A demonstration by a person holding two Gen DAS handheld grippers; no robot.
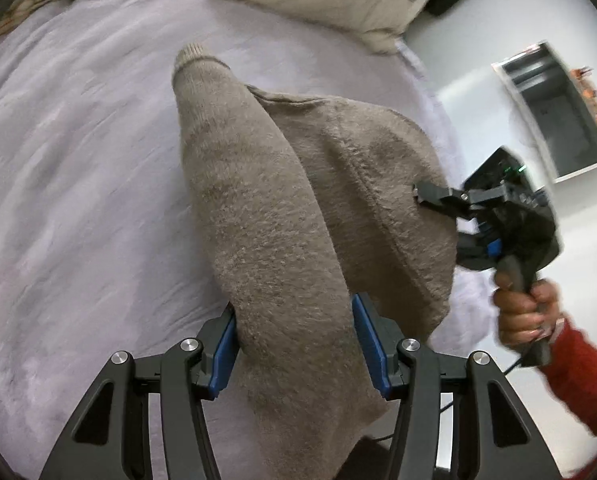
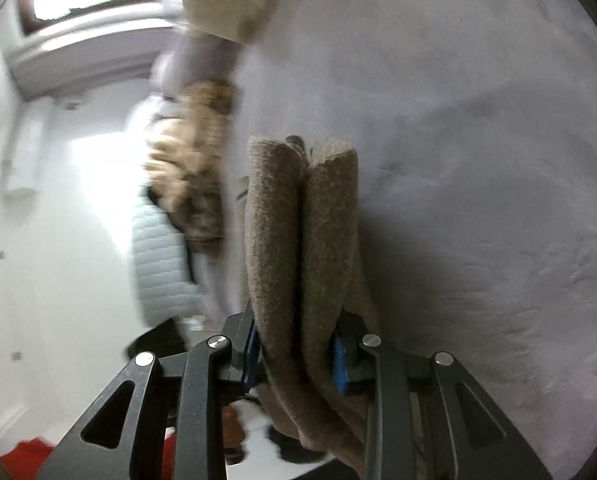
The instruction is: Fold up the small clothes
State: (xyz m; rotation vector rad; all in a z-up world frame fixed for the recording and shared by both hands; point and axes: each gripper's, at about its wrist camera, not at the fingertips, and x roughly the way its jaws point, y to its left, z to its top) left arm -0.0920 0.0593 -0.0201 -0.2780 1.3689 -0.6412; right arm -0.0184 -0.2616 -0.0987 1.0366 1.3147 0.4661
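Two grippers (image 1: 294, 344) (image 2: 296, 354) clamp one brown sweater (image 1: 282, 208)

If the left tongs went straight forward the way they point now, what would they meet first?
The left tongs are already shut on the brown sweater, whose sleeve runs on ahead. Beyond it lies the lilac bed cover, probably the first new contact, though depth is unclear.

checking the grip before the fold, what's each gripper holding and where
Both hold the brown sweater: left gripper clamps the sleeve near the shoulder; right gripper clamps bunched folds at the body's edge.
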